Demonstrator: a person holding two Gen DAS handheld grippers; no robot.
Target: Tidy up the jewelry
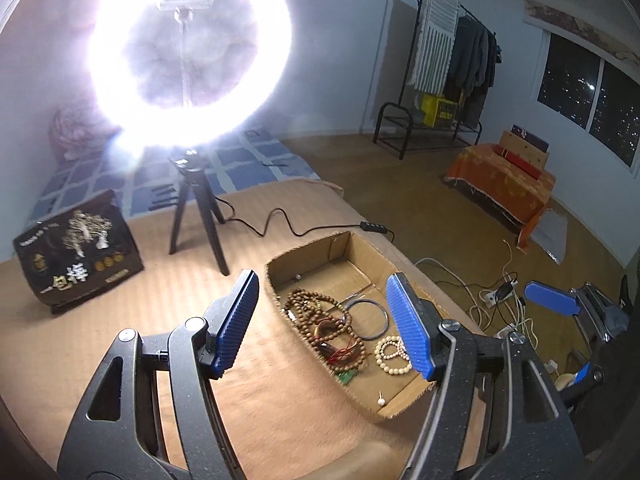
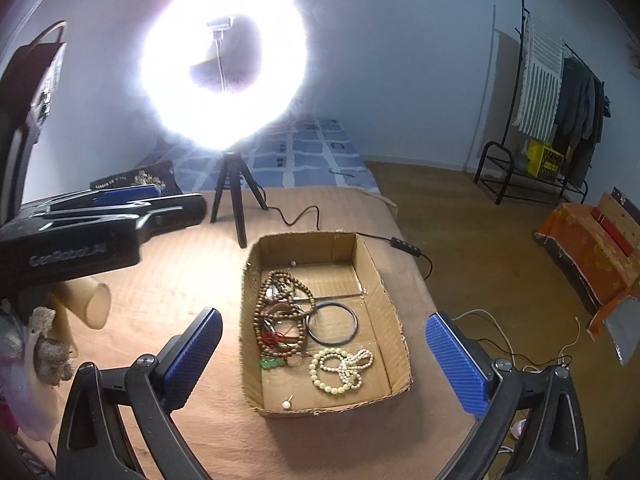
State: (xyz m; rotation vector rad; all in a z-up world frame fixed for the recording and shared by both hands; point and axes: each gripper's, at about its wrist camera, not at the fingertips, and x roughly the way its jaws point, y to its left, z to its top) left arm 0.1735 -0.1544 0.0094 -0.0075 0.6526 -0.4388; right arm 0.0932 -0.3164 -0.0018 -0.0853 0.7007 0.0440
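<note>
A shallow cardboard box [image 1: 360, 240] [image 2: 394, 328] lies on the tan bed cover. It holds tangled brown wooden bead strands [image 1: 320, 320] [image 2: 280, 300], a dark bangle [image 1: 382, 318] [image 2: 332, 322], a cream bead bracelet [image 1: 390, 354] [image 2: 340, 366], a green pendant [image 2: 270, 363] and a small pearl stud [image 1: 381, 401] [image 2: 286, 404]. My left gripper [image 1: 324, 320] is open and empty, above the box's near left side. My right gripper [image 2: 324, 354] is open and empty, hovering over the box's near end; its blue pad also shows in the left wrist view [image 1: 552, 304].
A bright ring light on a black tripod [image 1: 196, 208] [image 2: 236, 196] stands behind the box, its cable [image 1: 304, 228] running right. A dark printed bag [image 1: 76, 256] lies at the left. A wooden jewelry stand [image 2: 86, 300] is at the left. Floor cables [image 1: 500, 292] lie beyond the bed edge.
</note>
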